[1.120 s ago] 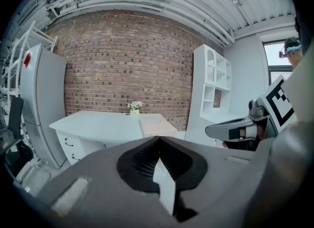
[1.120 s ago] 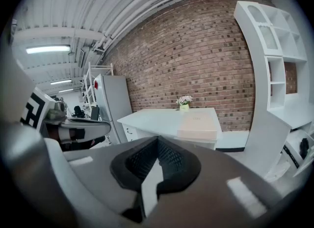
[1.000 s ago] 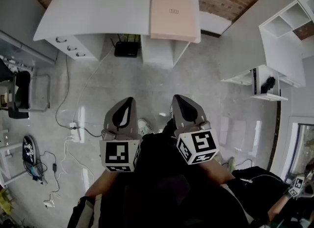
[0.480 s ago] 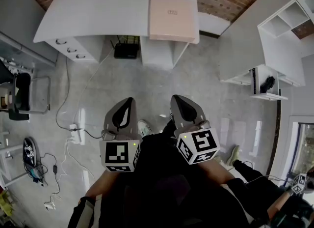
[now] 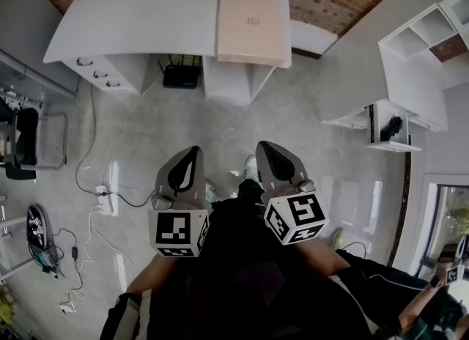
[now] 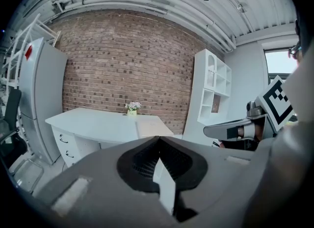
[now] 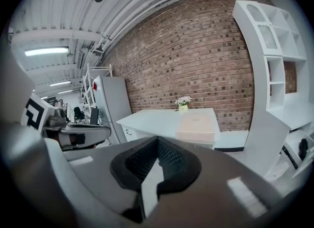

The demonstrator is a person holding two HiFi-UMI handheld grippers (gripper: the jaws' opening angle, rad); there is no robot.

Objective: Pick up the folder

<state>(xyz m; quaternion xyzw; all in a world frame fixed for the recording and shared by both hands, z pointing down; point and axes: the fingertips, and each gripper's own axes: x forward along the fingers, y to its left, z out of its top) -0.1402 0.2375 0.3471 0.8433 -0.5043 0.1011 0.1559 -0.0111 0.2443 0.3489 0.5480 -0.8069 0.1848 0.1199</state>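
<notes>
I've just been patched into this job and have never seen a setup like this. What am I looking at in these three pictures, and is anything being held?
There is no robot arm here: a person carries a two-jaw gripper in each hand. The head view comes from a camera on the person's head that looks steeply down. In it the left gripper and the right gripper show in front of the body, each with a marker cube at its back. The other two pictures come from cameras riding on the grippers, looking along their jaws. Both pairs of jaws are together with nothing between them. Ahead, against a brick wall, stands a white desk. The pink folder lies at its right end, and a small pot of flowers stands behind it. The folder is untouched, across the floor from both grippers.
</notes>
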